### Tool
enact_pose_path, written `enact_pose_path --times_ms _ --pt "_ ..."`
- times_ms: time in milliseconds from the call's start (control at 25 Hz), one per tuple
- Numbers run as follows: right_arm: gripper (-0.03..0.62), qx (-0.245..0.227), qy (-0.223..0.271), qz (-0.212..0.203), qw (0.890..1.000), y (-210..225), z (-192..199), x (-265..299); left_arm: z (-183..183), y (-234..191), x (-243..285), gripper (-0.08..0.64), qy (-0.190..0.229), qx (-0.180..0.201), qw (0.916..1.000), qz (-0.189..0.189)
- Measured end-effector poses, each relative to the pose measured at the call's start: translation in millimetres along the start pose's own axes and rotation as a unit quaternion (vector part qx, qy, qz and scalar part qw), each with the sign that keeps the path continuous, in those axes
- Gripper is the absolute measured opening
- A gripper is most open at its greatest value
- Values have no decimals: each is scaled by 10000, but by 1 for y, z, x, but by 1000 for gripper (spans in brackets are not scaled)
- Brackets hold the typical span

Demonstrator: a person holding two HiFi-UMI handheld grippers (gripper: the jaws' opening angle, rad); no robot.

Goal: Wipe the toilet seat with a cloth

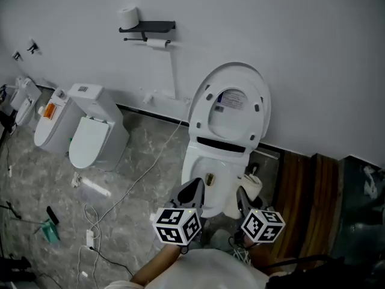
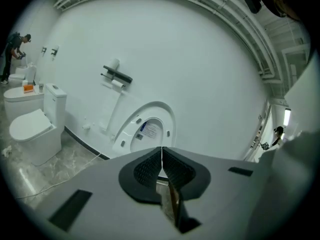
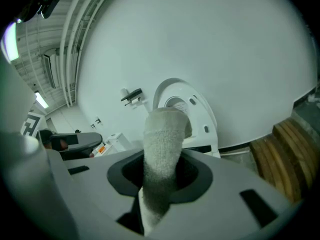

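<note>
A white toilet (image 1: 207, 176) stands against the wall with its seat and lid (image 1: 230, 107) raised. My left gripper (image 1: 191, 190) hovers over the front left of the bowl. Its jaws are shut with nothing between them, as the left gripper view (image 2: 161, 151) shows, and the raised seat (image 2: 146, 129) lies ahead of it. My right gripper (image 1: 248, 192) is at the front right of the bowl, shut on a white terry cloth (image 1: 251, 184). In the right gripper view the cloth (image 3: 162, 144) sticks up from between the jaws and hides part of the raised seat (image 3: 192, 104).
A second white toilet (image 1: 90, 138) stands to the left, with a paper holder (image 1: 147, 27) on the wall between the two. Cables and small items (image 1: 90, 233) lie on the grey floor. Wooden boards (image 1: 307, 203) lie to the right. A person (image 2: 14, 54) works far off on the left.
</note>
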State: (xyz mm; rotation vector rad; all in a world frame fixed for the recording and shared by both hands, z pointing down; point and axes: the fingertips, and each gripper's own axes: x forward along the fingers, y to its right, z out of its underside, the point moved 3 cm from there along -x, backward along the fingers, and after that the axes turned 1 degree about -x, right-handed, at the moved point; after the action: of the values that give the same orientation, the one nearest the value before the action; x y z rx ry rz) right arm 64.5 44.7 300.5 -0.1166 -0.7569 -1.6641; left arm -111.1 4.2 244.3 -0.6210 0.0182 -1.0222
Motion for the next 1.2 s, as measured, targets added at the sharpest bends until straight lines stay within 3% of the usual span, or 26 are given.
enact_pose_path --times_ms 200,400,720,960,1200 --pt "97 189 -188 164 9995 17 5 38 11 -5 61 17 -443 -121 9987 239" --pt "97 86 -258 177 9995 51 -19 82 4 2 109 17 -511 -108 9984 230" --pt "97 -280 550 -25 9981 63 -139 190 -28 -11 179 17 -397 -13 9991 138" --pt "97 -866 1413 -137 9861 39 -238 263 -46 -22 208 17 -313 -5 9995 50" --pt "97 -744 1587 19 9845 40 -256 301 -31 -38 221 17 -467 -191 9987 -27"
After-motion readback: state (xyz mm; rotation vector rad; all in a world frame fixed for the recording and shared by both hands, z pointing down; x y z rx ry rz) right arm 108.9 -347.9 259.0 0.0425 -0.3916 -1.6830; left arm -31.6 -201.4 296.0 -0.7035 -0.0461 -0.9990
